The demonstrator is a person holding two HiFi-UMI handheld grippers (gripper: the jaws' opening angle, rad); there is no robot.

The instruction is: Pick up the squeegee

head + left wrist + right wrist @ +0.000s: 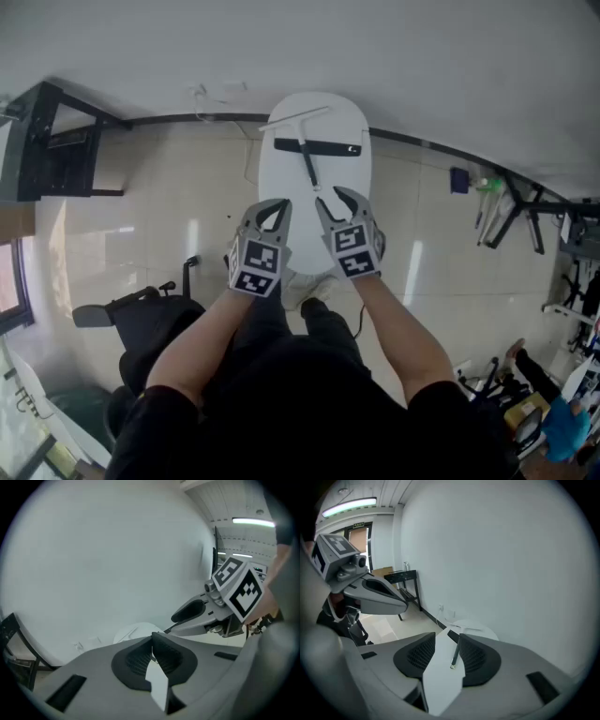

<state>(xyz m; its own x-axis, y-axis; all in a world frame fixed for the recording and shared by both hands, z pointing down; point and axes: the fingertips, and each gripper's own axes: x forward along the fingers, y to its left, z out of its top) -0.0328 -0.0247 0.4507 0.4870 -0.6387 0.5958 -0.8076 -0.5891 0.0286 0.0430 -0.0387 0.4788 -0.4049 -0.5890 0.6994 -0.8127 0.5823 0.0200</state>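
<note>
Squeegee [317, 147] flat on white table [281, 178]; left gripper [281, 204] fingers closed, empty; right gripper [328, 196] fingers apart.

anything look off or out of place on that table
Nothing looks spilled or broken. The squeegee lies flat on the white table, its handle pointing toward the person. The only slight oddity is a thin pale T-shaped tool beyond it, lying slanted at the table's far rim.
</note>
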